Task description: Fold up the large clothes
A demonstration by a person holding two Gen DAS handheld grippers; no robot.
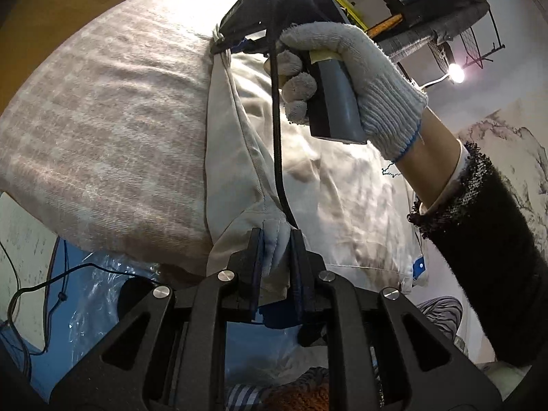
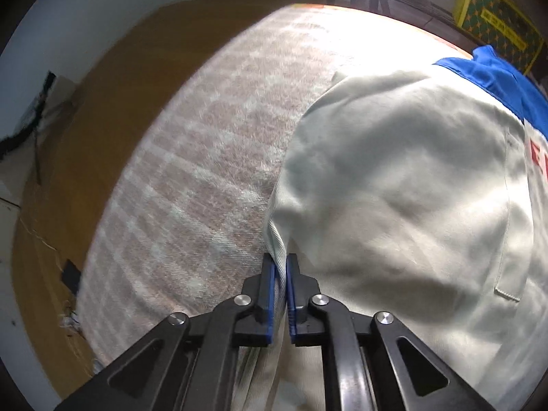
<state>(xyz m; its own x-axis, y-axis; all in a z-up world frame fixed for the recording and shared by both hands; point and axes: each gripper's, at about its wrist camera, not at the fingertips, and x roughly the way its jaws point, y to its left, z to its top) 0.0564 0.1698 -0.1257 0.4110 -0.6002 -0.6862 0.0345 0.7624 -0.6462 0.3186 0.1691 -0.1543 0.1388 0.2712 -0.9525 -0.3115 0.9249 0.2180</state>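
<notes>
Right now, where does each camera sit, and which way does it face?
Left wrist: on the left gripper, facing along its jaws, shut on a bunched fold of the pale garment; the person's gloved hand and dark sleeve show.
Right wrist: on the right gripper, facing steeply down, jaws shut on the garment's edge; no hand shows.
Shared: the garment and the checked blanket.

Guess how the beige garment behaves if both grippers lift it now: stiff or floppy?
Likely floppy: the beige garment creases and bunches between the left gripper pads. It probably sags between grips, as its edge already hangs from the right gripper. May drag on the checked blanket.
</notes>
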